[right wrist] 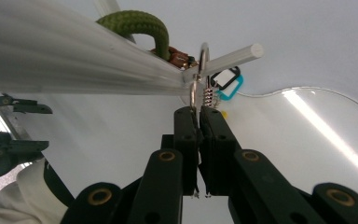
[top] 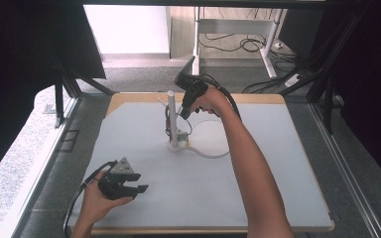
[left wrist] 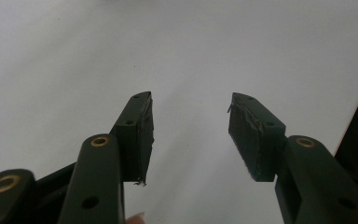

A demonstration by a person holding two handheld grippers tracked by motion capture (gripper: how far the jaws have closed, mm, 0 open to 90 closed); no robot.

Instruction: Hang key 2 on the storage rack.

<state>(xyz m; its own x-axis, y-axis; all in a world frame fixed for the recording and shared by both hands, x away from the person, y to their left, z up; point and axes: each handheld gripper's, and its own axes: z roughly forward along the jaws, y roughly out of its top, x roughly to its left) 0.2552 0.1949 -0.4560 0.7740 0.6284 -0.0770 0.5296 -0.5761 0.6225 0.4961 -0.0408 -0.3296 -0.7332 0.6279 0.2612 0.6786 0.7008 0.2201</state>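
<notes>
Right gripper (right wrist: 198, 112) pinching metal key ring (right wrist: 197, 79) at white stand's peg (right wrist: 233, 55); left gripper (left wrist: 189, 135) spread above table (left wrist: 74, 56).

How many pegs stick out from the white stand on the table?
2 visible. One peg points sideways, with the key ring hanging on it, gripped by the right gripper. The other peg sticks out on the post's opposite side. More may be hidden behind the post.

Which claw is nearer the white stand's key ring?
Right. The right claw is shut on the key ring at the white stand; the left claw sits open near the table's front-left.
</notes>
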